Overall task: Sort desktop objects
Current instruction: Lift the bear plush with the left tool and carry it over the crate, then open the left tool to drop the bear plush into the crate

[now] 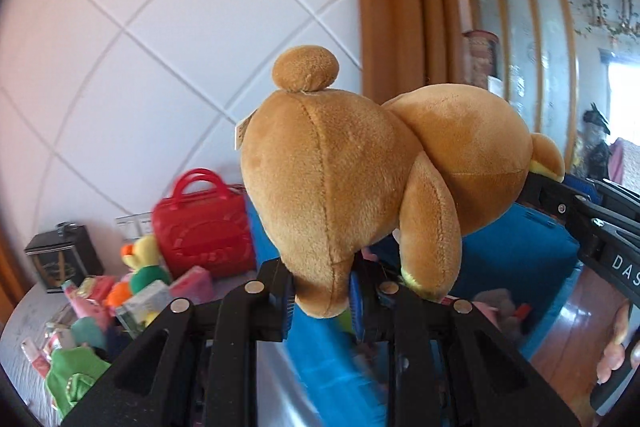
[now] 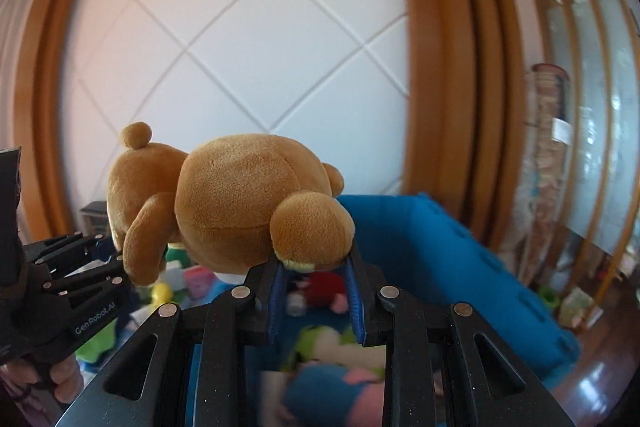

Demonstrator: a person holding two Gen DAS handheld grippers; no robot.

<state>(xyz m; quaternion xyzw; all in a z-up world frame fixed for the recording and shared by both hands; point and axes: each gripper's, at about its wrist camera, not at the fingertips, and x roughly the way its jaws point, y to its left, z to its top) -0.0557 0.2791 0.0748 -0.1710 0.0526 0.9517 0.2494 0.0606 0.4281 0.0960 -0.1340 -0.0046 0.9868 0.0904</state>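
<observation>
A brown plush bear [image 1: 352, 171] is held in the air between both grippers, above a blue fabric bin [image 1: 520, 259]. My left gripper [image 1: 320, 299] is shut on one of the bear's legs. My right gripper [image 2: 314, 267] is shut on the bear's ear, and the bear [image 2: 236, 199] fills the middle of its view. The right gripper also shows at the right edge of the left wrist view [image 1: 560, 203]. The left gripper shows at the left of the right wrist view [image 2: 80, 267]. The blue bin [image 2: 440, 267] lies below, with soft toys inside.
A red toy handbag [image 1: 204, 223], a dark box [image 1: 64, 259], a green and orange plush [image 1: 144, 275] and several small packets lie on a grey cloth [image 1: 20, 379] at the left. A white diamond-panelled wall [image 1: 160, 47] stands behind. Wooden floor [image 1: 580, 327] shows at the right.
</observation>
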